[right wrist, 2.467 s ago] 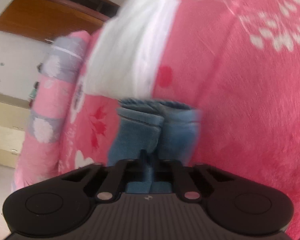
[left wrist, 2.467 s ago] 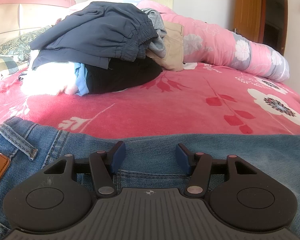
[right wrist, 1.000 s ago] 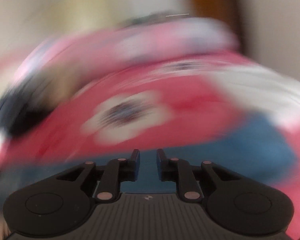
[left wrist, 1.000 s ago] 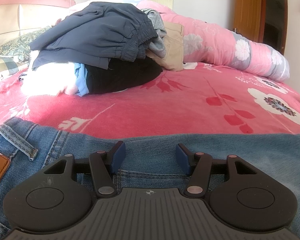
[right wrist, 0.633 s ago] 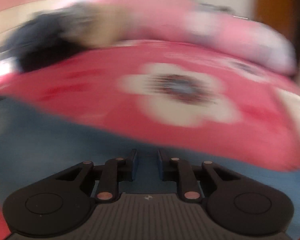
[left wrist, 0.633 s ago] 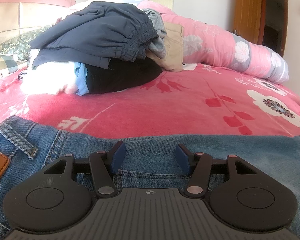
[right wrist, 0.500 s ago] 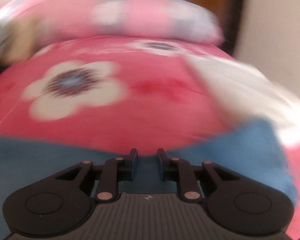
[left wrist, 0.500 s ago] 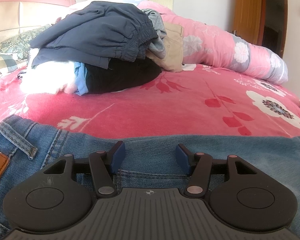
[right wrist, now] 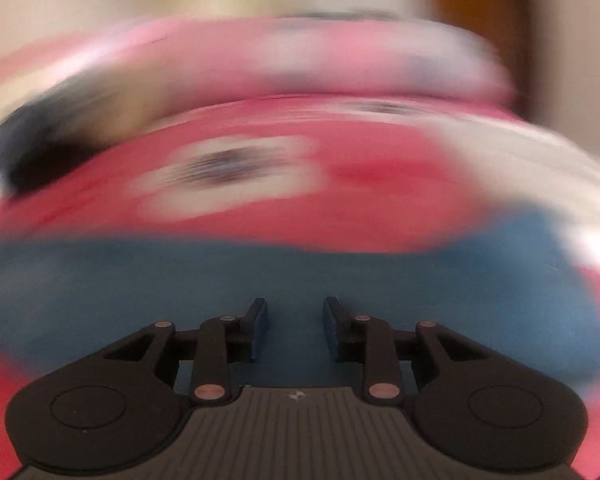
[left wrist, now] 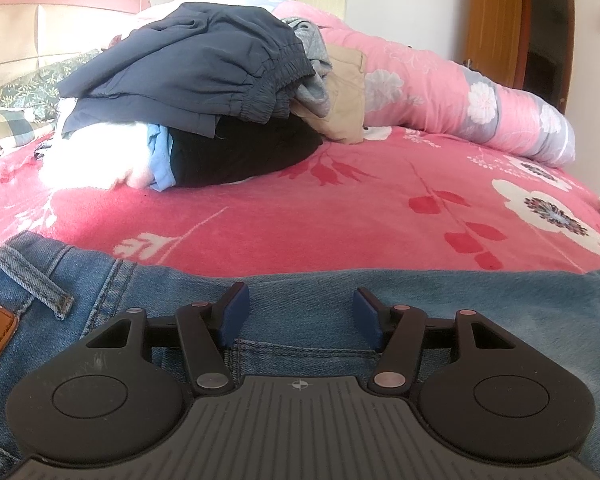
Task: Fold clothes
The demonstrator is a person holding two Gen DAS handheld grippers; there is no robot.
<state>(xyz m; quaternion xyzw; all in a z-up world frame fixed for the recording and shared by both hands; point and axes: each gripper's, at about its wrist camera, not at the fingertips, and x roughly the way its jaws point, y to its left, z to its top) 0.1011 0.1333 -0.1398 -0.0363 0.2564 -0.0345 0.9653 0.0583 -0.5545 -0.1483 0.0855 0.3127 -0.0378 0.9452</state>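
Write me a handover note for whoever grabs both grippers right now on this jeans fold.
Left gripper: open, low over the jeans near the waistband, gripping nothing.
Right gripper: jaws opening, over blue denim; view is blurred, nothing seen clamped.
Jeans lie flat along the near edge of the red bedspread. The unfolded clothes pile sits further back, by the pink quilt.
Done: jeans spread out; how far they are folded cannot be told.
Left: finish the jeans, then work through the pile.
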